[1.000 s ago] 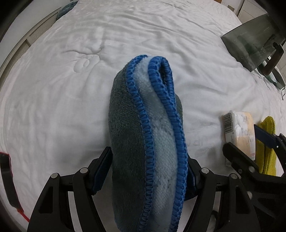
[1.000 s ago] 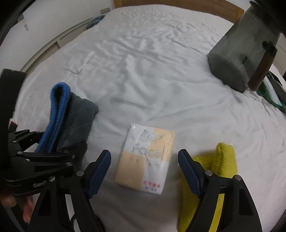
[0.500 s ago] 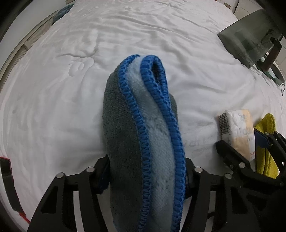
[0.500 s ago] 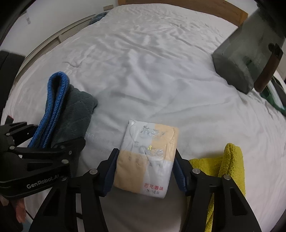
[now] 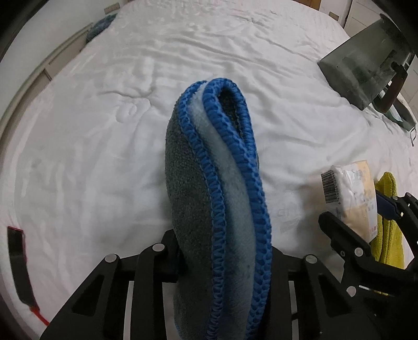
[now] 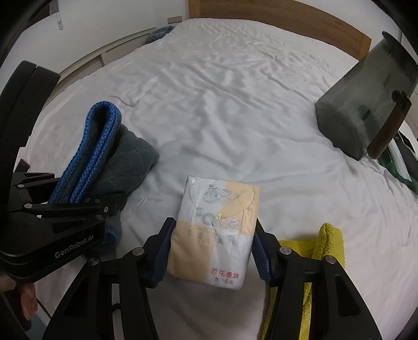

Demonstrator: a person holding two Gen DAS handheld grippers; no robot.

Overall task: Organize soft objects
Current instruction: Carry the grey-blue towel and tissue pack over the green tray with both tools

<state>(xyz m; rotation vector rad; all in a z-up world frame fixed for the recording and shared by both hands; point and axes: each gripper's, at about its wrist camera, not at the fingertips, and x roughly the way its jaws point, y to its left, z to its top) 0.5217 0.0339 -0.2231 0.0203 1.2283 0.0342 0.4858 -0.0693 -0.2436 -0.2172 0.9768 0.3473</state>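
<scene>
My left gripper (image 5: 224, 261) is shut on a folded grey towel with blue edging (image 5: 222, 198) and holds it upright over the white bed; the towel also shows at the left of the right wrist view (image 6: 104, 157). My right gripper (image 6: 211, 243) is shut on a soft tissue pack (image 6: 216, 225), white and pale orange, its blue pads (image 6: 163, 248) pressed on both sides. The pack also shows at the right of the left wrist view (image 5: 350, 193). A yellow cloth (image 6: 318, 248) lies on the bed just right of the right gripper.
A dark translucent storage bin (image 6: 365, 104) with a brown handle stands at the far right of the bed. The wooden headboard (image 6: 287, 18) runs along the back. A dark bluish cloth (image 6: 159, 34) lies at the far left edge. The white sheet (image 5: 104, 130) spreads ahead.
My right gripper closed on the tissue pack, from open around it to pads pressing its sides. My left gripper tightened on the towel and raised it slightly.
</scene>
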